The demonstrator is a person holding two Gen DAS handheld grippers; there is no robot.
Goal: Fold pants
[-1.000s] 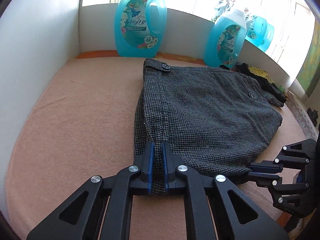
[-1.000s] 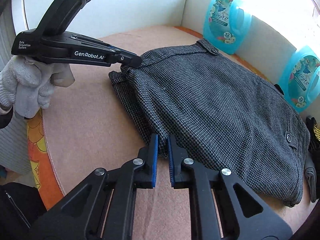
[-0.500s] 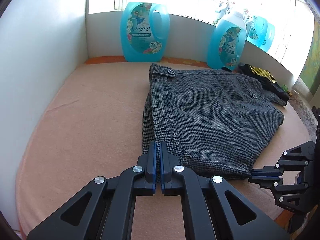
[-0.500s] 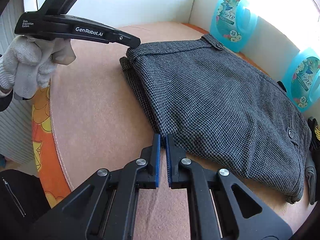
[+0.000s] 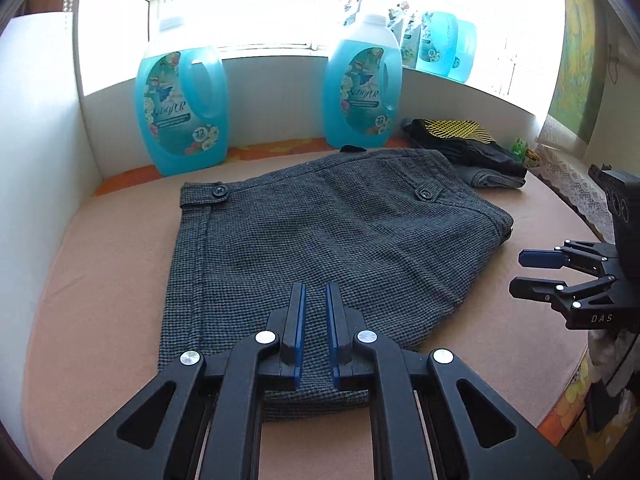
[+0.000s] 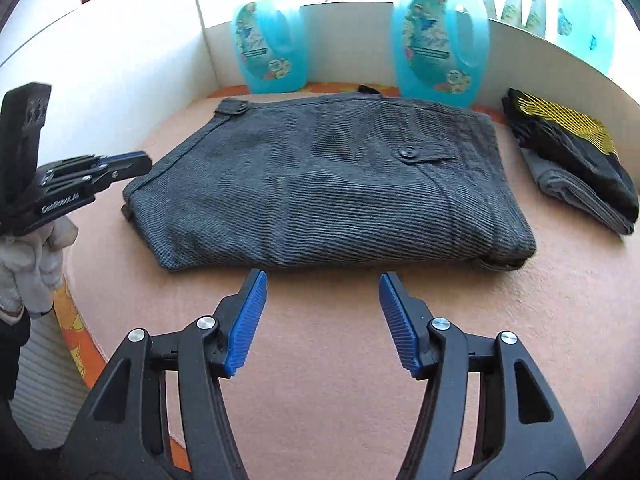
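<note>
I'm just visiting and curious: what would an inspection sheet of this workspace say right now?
Surface: peach cloth-covered table, orange patterned edge.
Job's things: grey checked pants lie folded flat, nothing gripping them.
Clutter: dark folded clothes with a yellow patch to the right; two blue detergent bottles at the back wall.
Grippers: left gripper slightly open above the pants' near edge; right gripper wide open, just short of the pants.
Cables: nothing seen.
Surroundings: white walls, bright window, more blue bottles on the sill.
</note>
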